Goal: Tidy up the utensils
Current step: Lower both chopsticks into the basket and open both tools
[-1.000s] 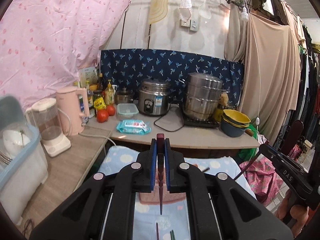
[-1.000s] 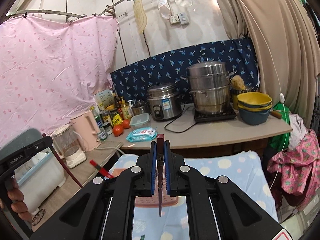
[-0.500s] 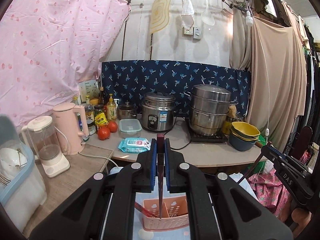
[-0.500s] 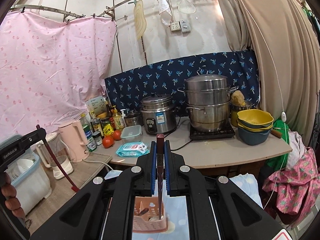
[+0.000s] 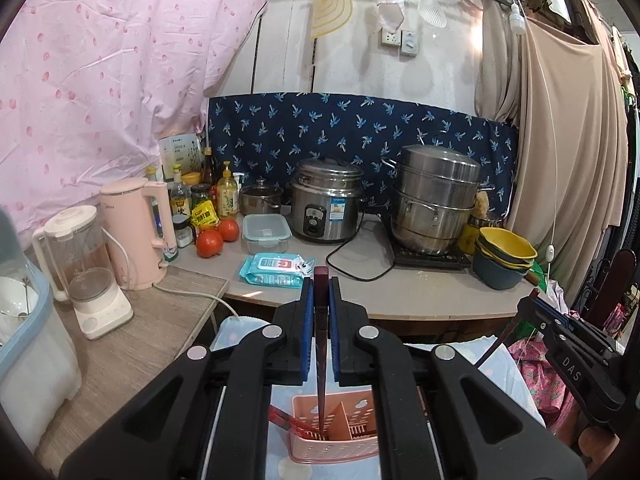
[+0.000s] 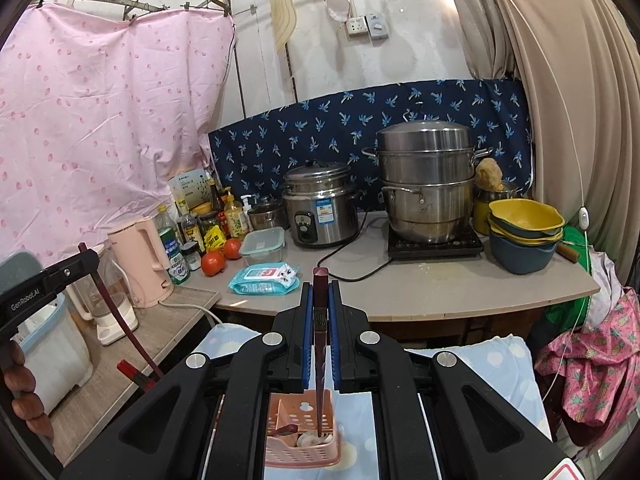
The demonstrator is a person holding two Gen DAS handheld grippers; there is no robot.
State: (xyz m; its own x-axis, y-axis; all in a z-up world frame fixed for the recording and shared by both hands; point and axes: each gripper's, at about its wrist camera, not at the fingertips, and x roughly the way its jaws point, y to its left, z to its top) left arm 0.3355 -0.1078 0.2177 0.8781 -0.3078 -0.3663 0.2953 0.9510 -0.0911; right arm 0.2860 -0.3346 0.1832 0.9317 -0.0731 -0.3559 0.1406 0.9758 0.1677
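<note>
A pink perforated utensil basket point(image 5: 334, 438) with a divider stands on a blue dotted cloth point(image 5: 236, 330) below both grippers; it also shows in the right wrist view point(image 6: 302, 442). My left gripper point(image 5: 321, 296) is shut on a dark red chopstick point(image 5: 321, 360) that points down, its tip in the basket's left compartment. Red chopsticks point(image 5: 286, 420) lean in that basket. My right gripper point(image 6: 321, 296) is shut on another dark red chopstick point(image 6: 319, 368), its tip down in the basket. The left gripper point(image 6: 48, 284) shows at the left of the right wrist view.
A counter point(image 5: 420, 284) behind holds a rice cooker point(image 5: 326, 206), steamer pot point(image 5: 436, 196), stacked bowls point(image 5: 504, 258), wipes pack point(image 5: 276, 270), tomatoes point(image 5: 210, 242) and bottles. A side shelf point(image 5: 132, 356) holds a pink kettle point(image 5: 136, 232), a blender point(image 5: 88, 272) and a dish bin point(image 5: 24, 340).
Both grippers have tilted and lowered over the basket. The basket came into view below them, and the chopstick tips now reach into it.
</note>
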